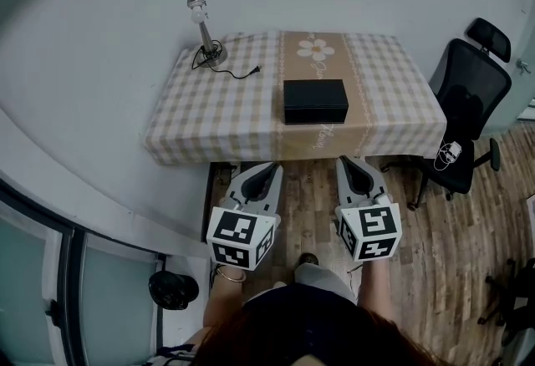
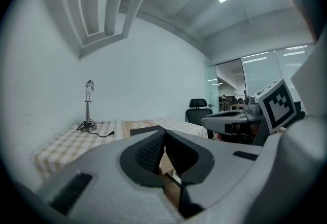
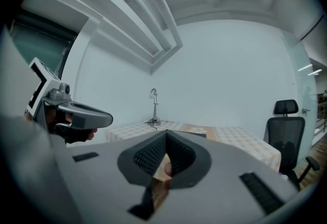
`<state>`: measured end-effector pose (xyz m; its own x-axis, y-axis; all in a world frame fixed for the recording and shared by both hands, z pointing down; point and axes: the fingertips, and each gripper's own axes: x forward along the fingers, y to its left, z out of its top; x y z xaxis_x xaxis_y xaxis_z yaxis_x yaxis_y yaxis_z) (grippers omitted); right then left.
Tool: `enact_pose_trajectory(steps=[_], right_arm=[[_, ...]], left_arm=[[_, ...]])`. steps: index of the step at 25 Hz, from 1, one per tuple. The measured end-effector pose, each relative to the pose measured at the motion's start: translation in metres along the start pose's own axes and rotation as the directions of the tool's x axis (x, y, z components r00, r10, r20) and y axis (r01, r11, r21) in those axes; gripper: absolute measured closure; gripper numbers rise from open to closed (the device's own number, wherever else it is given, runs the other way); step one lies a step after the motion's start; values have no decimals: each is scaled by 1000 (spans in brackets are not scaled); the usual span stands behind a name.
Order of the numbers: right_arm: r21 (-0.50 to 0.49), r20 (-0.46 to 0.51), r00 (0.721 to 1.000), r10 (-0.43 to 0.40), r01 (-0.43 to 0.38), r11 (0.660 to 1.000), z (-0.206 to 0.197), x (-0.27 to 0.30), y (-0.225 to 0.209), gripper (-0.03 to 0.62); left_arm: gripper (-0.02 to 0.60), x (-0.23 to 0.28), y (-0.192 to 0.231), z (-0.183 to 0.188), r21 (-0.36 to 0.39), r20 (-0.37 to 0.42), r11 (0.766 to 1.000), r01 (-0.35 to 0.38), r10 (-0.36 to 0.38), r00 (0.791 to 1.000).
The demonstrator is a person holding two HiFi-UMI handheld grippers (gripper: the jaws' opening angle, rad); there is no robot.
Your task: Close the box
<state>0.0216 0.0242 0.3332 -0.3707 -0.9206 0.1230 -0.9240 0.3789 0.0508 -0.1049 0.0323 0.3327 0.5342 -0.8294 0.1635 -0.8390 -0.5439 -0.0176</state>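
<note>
Left gripper (image 2: 163, 132): ribbed dark pads (image 2: 148, 154) met at the tips, jaws closed, nothing between them. Right gripper (image 3: 166, 134): same state, pads (image 3: 150, 154) pressed tip to tip, empty.

Head view: both grippers were held side by side, apart from each other, off the near edge of the table and over the wooden plank floor (image 1: 309, 205). Tips of both pointed toward the table. Each carried its white cube with black square markers (image 1: 241, 237) at the rear, nearest the person.

The black rectangular box (image 1: 315, 101) sat on the rectangular table covered in beige checked cloth (image 1: 209, 114), near the middle of the near edge, on the tan centre strip printed with a flower. Its top face lay flat and level; the lid looked down. Neither gripper touched it; both were well short of it.

At the far left corner of the table stood a slim silver desk lamp (image 1: 201, 22), its black cord (image 1: 238, 72) trailing on the cloth toward the centre strip. A black mesh office chair (image 1: 468, 105) stood just off the table's right edge.
</note>
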Motion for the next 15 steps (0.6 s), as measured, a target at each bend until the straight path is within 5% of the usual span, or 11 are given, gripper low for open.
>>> enact_pose_trajectory(steps=[15], right_arm=[[-28, 17, 1000, -21, 21, 999, 10, -38, 25, 577]], left_arm=[[554, -40, -11, -3, -11, 18, 1000, -4, 4, 1000]])
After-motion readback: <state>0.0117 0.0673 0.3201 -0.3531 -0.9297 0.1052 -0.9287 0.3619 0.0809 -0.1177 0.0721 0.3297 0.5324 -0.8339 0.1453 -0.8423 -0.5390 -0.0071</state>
